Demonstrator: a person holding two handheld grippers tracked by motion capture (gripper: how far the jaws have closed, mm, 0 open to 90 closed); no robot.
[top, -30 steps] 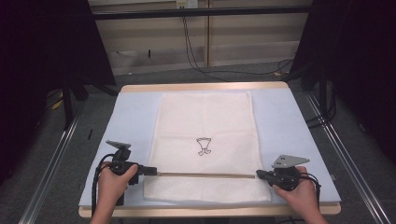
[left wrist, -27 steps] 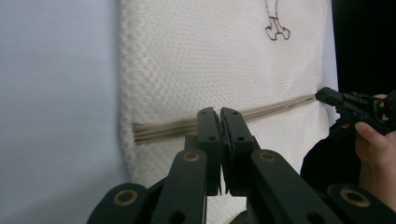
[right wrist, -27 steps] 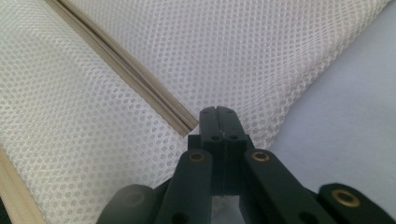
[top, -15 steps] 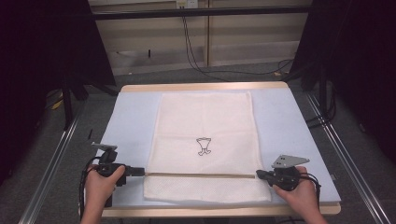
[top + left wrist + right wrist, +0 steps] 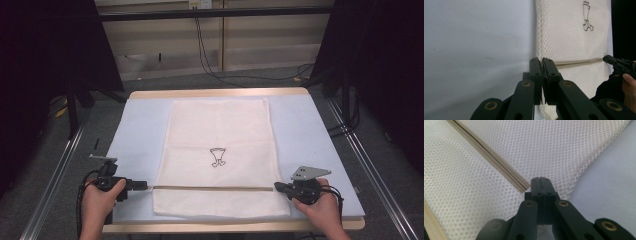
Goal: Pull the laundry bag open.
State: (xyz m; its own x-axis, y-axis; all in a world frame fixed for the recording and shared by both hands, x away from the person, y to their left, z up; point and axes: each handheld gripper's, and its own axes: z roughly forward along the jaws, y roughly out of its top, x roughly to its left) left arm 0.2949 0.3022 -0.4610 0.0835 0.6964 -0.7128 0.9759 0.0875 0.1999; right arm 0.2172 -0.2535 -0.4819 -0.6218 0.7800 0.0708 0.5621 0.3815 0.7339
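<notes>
White mesh laundry bag lies flat in the middle of the blue-padded bench (a small drawing sits at its centre), with a beige zipper running across near the person's edge. The left tool has its jaws pressed together just off the bag's left edge at the zipper's end, perhaps pinching the pull, though that is hard to see. The right tool, jaws likewise together, sits at the zipper's right end.

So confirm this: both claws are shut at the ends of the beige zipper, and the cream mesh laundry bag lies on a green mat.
Wrong on the mat: the high view shows the cream mesh laundry bag on a pale blue mat. The rest holds.
</notes>
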